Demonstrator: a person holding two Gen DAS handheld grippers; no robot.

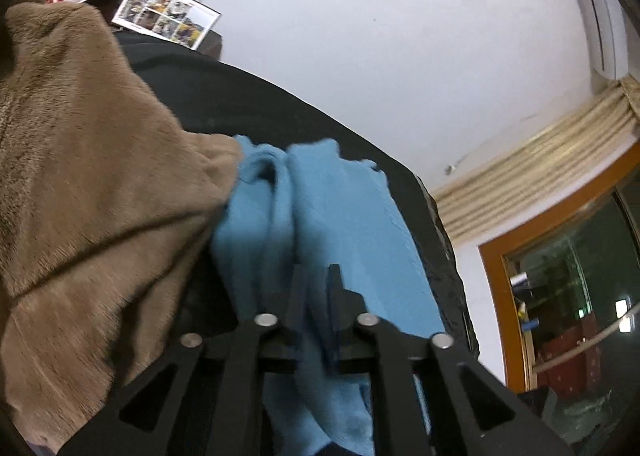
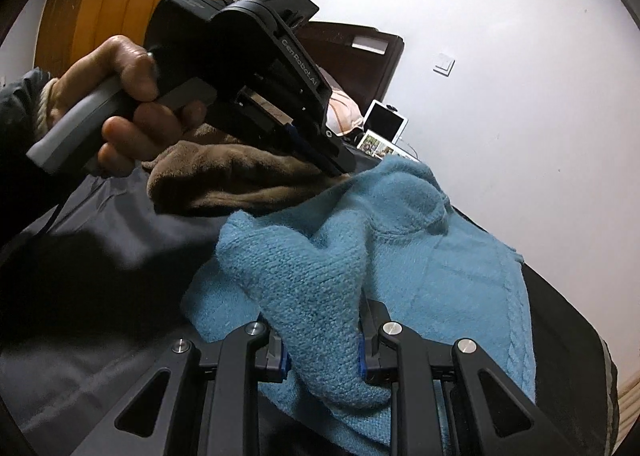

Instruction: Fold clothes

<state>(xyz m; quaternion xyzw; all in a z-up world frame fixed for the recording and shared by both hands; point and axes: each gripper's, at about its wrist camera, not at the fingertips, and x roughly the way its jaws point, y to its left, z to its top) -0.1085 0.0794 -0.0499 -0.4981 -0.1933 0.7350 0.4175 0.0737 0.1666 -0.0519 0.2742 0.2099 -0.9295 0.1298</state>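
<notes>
Sweater (image 2: 400, 256), blue knit at lower centre, looks soft and floppy, right gripper (image 2: 322, 352) pinching a fold, left gripper (image 1: 316, 288) narrow, grip unclear.

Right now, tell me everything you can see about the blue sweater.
The blue sweater is a soft, fuzzy knit with a raised cable pattern down one side. It lies rumpled, not yet folded flat, on a dark sheet, with its far edge against a brown fleece garment. A bunched fold of it rises between the pads of the right gripper, which is pinching it. The left gripper reaches into its folds at the far edge; whether that one grips it is unclear.
</notes>
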